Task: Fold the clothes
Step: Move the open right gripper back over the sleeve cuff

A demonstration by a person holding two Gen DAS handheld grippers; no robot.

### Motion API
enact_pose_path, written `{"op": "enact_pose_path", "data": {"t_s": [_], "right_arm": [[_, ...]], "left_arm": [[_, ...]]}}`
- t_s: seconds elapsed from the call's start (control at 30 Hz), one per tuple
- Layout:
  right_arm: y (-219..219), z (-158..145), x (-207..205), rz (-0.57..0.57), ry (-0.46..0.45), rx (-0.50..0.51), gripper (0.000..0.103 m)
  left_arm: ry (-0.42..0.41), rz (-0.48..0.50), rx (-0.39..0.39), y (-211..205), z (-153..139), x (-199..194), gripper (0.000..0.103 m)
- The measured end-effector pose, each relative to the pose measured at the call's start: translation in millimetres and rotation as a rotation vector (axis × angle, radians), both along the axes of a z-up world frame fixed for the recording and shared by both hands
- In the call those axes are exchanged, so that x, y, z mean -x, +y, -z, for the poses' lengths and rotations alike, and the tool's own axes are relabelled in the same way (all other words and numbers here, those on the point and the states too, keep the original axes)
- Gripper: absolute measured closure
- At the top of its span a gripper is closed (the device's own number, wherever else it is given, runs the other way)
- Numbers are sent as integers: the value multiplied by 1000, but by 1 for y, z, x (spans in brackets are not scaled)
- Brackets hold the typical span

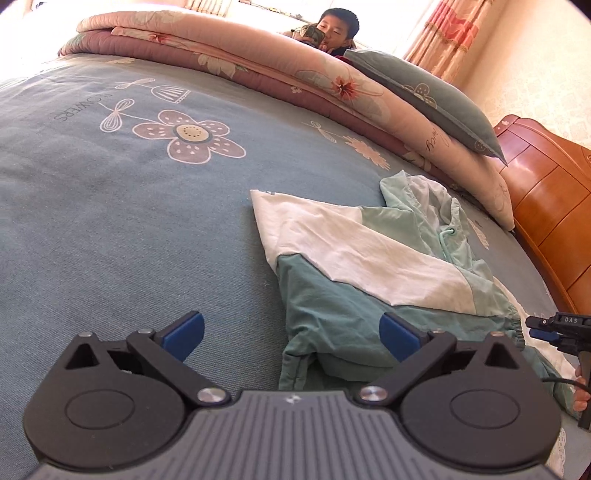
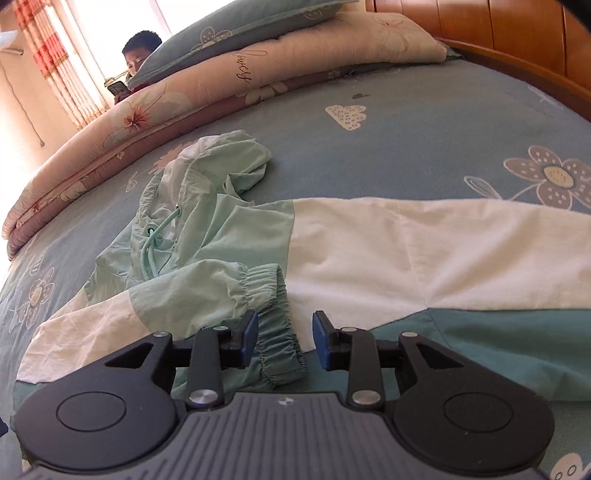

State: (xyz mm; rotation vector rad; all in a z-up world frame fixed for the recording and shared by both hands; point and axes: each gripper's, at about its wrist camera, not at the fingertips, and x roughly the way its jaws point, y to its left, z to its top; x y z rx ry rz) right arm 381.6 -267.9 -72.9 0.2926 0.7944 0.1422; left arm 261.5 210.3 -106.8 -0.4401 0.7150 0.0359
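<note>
Room: bedroom with bright light coming through the striped curtains point(image 1: 448, 31).
Bed: big bed with a blue sheet point(image 1: 110, 229) that has flowers drawn on it.
Headboard: brown wood point(image 1: 546, 199), at the right side in the left wrist view.
Blanket: pink folded blanket point(image 1: 229, 62) with flowers, lying along the far side of the bed.
Pillow: blue-green pillow point(image 1: 424, 92) resting on top of the blanket.
Person: someone point(image 1: 338, 27) sits behind the blanket and holds a phone point(image 2: 117, 88).
Jacket: light jacket point(image 2: 351, 251) in mint green, white and darker green, lying flat on the sheet, partly folded.
Hood: crumpled hood point(image 2: 207, 166) at the far end, with a green cord point(image 2: 159, 240) hanging from it.
Sleeve: one sleeve lies across the jacket, and its stretchy cuff point(image 2: 275, 325) points at the right wrist camera.
Left gripper: the left gripper point(image 1: 291, 332) hangs over the sheet and the dark green edge of the jacket.
Left jaws: spread very wide, holding nothing.
Right gripper: the right gripper point(image 2: 284, 336) sits low over the cuff.
Right jaws: partly open, with the cuff between the blue pads; the pads do not squeeze it.
</note>
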Motion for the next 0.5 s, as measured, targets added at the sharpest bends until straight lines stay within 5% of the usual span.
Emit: {"op": "enact_pose_path", "data": {"t_s": [0.23, 0.37, 0.5], "right_arm": [[141, -34, 7, -519, -109, 61, 68], [241, -21, 19, -806, -87, 116, 75], [300, 8, 29, -922, -36, 196, 75]], "left_arm": [[79, -210, -44, 33, 10, 1, 3], [107, -198, -26, 38, 15, 1, 3], [134, -125, 3, 34, 19, -4, 3]]}}
